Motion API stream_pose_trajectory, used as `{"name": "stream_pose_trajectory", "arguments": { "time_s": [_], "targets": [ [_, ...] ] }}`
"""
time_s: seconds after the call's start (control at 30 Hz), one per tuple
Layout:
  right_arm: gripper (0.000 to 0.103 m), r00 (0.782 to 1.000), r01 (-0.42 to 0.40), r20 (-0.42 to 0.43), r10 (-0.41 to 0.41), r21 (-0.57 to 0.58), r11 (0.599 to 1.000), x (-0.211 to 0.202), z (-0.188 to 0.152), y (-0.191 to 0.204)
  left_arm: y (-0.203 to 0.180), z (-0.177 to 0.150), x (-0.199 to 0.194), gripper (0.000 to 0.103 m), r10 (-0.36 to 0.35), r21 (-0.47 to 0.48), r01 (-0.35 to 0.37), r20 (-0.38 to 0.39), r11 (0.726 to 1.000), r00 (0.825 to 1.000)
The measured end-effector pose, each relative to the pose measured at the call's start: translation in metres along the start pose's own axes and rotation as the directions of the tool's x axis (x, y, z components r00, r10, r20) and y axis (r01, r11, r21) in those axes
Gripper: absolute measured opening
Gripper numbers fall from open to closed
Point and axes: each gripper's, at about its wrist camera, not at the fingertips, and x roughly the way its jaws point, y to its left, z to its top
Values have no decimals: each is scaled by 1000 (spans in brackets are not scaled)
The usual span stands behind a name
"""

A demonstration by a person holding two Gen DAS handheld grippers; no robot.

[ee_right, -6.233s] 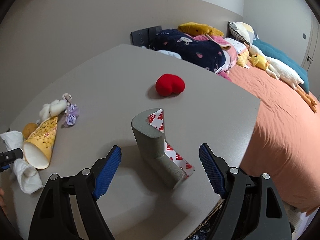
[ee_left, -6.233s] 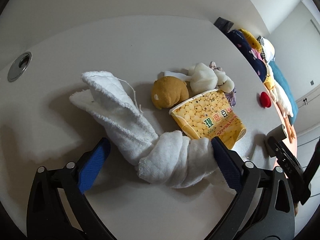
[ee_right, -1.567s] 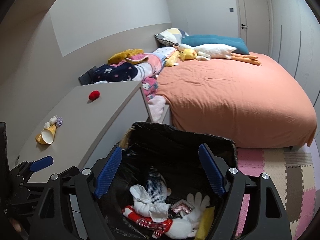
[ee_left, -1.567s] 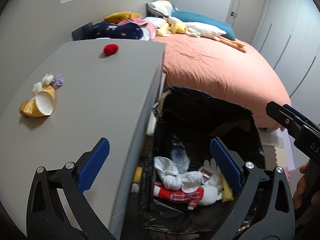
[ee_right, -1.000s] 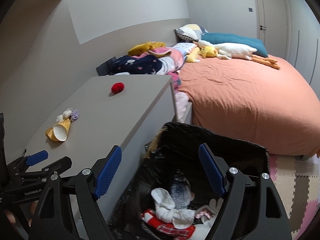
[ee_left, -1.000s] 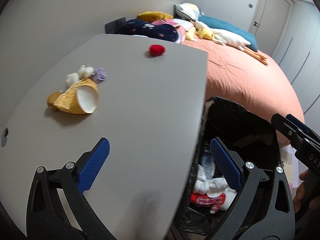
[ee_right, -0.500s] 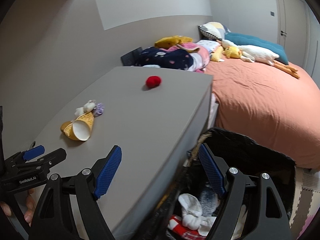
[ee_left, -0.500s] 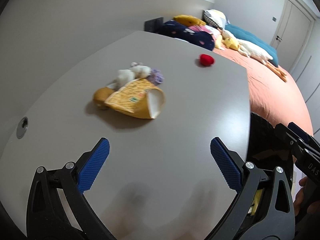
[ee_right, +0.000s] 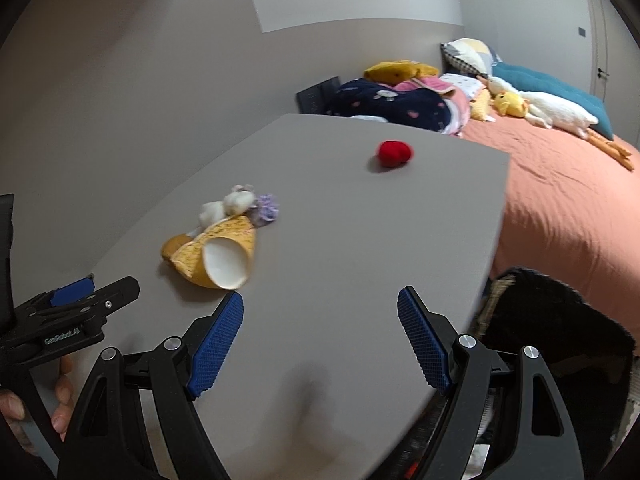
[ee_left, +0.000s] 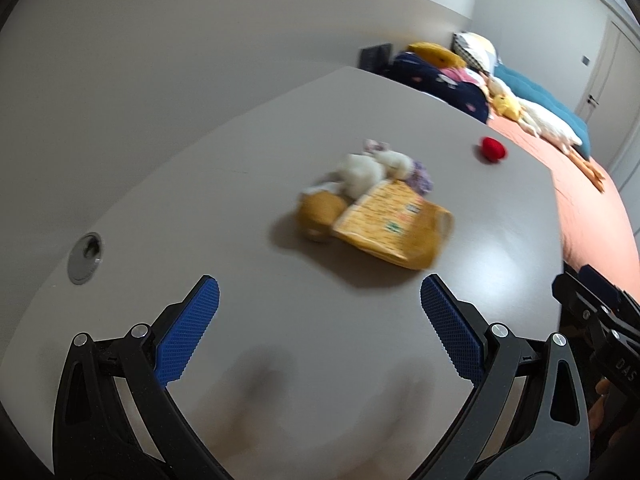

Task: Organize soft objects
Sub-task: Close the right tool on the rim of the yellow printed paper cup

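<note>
Grey tabletop (ee_left: 224,208) is seen holding a tipped yellow paper cup (ee_left: 394,226) beside small plush toys (ee_left: 368,168); red plush heart (ee_right: 394,153) lies well apart. Left gripper (ee_left: 318,334) and right gripper (ee_right: 320,342) are spread wide, nothing held.

A bedroom in a home. Wide bed (ee_right: 560,184) with an orange-pink cover right beside the grey surface (ee_right: 360,240); pillows (ee_right: 472,54), a teal cushion (ee_right: 548,80) and a long white goose toy (ee_right: 560,114) at its head. Heap of folded clothes and bedding (ee_right: 392,98) against the wall. Closed door (ee_left: 608,72) and light switch (ee_left: 585,61) at the far end.
</note>
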Motion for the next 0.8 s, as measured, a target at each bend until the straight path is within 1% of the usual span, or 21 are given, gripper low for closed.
{"name": "stream_pose_trajectory", "arguments": {
  "time_s": [0.23, 0.3, 0.33, 0.43, 0.53, 0.57, 0.67, 0.8],
  "targets": [
    [80, 997, -67, -34, 66, -34, 997, 28, 6, 36, 41, 6, 8, 97, 30, -56, -31, -8, 998, 1000],
    [80, 994, -102, -47, 98, -71, 992, 37, 8, 47, 51, 8, 11, 97, 39, -64, -39, -11, 997, 999],
    [80, 992, -120, -62, 113, -113, 986, 42, 8, 54, 54, 8, 12, 97, 43, -67, -44, -13, 997, 999],
    [80, 990, -129, -86, 113, -216, 968, 53, 9, 70, 67, 10, 16, 97, 50, -87, -52, -18, 995, 999],
    [82, 986, -150, -111, 125, -256, 955, 65, 13, 77, 73, 12, 20, 97, 48, -105, -50, -29, 993, 998],
    [83, 983, -165, -122, 137, -261, 951, 70, 15, 79, 75, 13, 21, 97, 50, -108, -54, -32, 993, 998],
    [83, 980, -173, -145, 139, -260, 950, 83, 21, 80, 78, 16, 24, 97, 66, -110, -69, -33, 992, 997],
    [84, 971, -204, -160, 177, -169, 964, 98, 28, 71, 80, 20, 29, 97, 72, -115, -75, -37, 990, 997]
  ]
}}
